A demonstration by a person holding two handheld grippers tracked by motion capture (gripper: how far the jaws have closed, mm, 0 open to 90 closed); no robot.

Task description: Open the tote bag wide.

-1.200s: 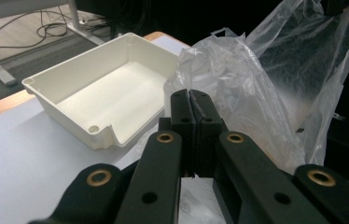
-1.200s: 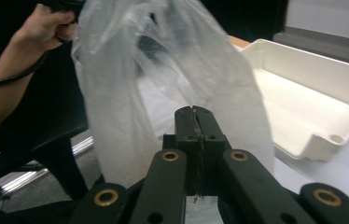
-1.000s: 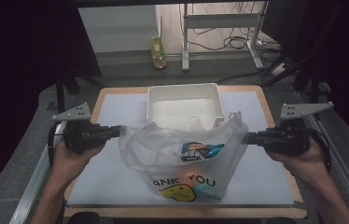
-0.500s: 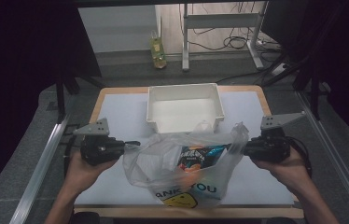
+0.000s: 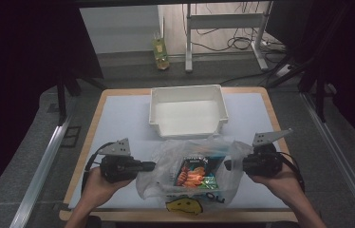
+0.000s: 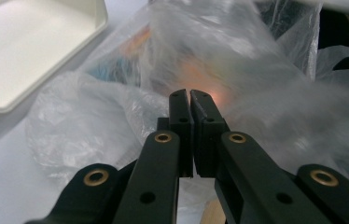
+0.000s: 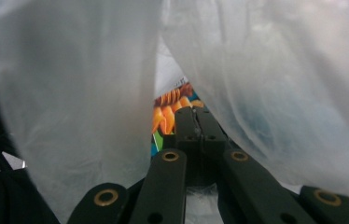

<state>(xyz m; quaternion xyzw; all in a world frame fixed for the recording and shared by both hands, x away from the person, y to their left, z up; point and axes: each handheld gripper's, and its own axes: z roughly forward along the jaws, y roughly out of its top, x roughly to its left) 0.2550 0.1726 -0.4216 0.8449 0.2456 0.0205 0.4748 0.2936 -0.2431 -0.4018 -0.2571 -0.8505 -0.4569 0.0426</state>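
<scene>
A clear plastic bag [image 5: 223,187] with a yellow smiley face [image 5: 185,207] printed on it rests on the table's near part, and a colourful snack packet [image 5: 192,173] lies inside it. My left gripper [image 5: 151,165] is shut on the bag's left edge, and in the left gripper view its jaws [image 6: 190,95] stand together against the crumpled film [image 6: 93,126]. My right gripper [image 5: 227,165] is shut on the bag's right edge. In the right gripper view its closed tips [image 7: 195,111] point at the orange packet [image 7: 165,116], with film [image 7: 84,93] hanging on both sides.
A white empty bin [image 5: 187,88] stands just behind the bag at the table's middle; its corner [image 6: 46,42] shows in the left gripper view. The white table top [image 5: 118,118] has a wooden rim. A yellow bottle [image 5: 161,50] and a desk frame stand on the floor beyond.
Both hands have come down and toward the near edge with the bag between them. The bag has sunk from hanging stretched to resting slack on the table.
</scene>
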